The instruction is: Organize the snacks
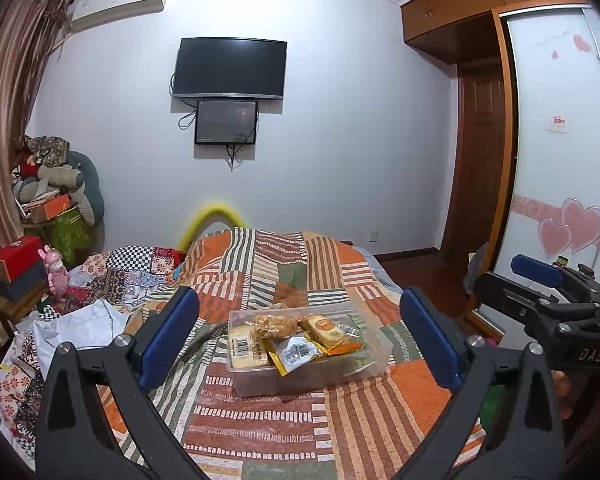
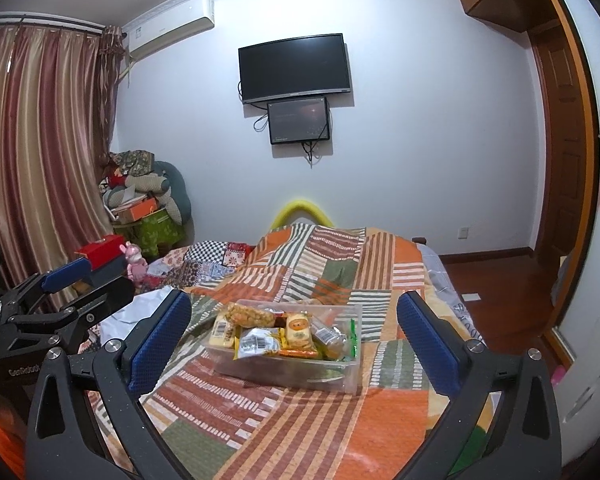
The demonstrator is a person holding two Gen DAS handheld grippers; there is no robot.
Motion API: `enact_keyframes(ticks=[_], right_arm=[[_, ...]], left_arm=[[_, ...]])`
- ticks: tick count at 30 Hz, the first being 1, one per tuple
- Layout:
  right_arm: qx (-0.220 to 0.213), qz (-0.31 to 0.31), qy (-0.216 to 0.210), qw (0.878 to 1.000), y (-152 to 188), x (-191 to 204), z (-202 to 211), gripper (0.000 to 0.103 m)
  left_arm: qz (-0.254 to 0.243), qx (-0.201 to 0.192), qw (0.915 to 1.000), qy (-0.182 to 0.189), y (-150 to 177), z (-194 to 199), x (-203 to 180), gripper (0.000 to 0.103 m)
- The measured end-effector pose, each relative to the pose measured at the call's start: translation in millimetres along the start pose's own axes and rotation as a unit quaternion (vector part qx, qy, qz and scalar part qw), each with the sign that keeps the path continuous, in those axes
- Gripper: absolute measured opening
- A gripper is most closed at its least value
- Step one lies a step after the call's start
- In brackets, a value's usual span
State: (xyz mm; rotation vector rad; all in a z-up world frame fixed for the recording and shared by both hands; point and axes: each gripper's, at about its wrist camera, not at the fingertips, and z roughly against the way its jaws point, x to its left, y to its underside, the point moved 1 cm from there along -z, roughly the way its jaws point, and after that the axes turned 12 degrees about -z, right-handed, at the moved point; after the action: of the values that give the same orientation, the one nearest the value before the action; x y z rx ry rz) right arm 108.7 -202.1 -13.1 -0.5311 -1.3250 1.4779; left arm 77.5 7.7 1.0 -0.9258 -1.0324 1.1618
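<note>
Patchwork bedspread (image 1: 260, 412) carrying clear snack bin (image 1: 308, 376) at center. Left gripper (image 1: 300, 340) and right gripper (image 2: 294, 344) spread wide, empty. Heart-decorated wardrobe door (image 1: 560, 160) at 3 o'clock only from left wrist; full striped curtain (image 2: 40, 160) at 9 o'clock only from right.

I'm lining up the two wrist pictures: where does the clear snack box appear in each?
Left wrist view: clear snack box lies lower centre, on the quilt between the open fingers.
Right wrist view: clear snack box lies lower centre, slightly left.
Shared landmark: the wall television.
</note>
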Motion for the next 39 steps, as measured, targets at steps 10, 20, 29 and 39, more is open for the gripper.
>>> enact_keyframes(ticks=[10,20,29,39], right_arm=[[0.005,-0.001,0.0,1.0,2.6,0.5,-1.1,0.103],[0.01,-0.002,0.001,1.0,4.3,0.2,-0.6,0.103],[0.01,-0.002,0.002,1.0,3.6,0.1,-1.0,0.103],[0.008,-0.001,0.001,1.0,1.3,1.9,1.7,0.103]], left_arm=[[0.003,0.001,1.0,0.002,2.8,-1.0,-0.6,0.103],[0.005,0.003,1.0,0.002,4.4,-2.0,0.7,0.103],[0.003,0.002,1.0,0.002,4.0,-1.5,-0.4,0.103],[0.005,0.002,1.0,0.0,2.9,-0.4,1.2,0.103]])
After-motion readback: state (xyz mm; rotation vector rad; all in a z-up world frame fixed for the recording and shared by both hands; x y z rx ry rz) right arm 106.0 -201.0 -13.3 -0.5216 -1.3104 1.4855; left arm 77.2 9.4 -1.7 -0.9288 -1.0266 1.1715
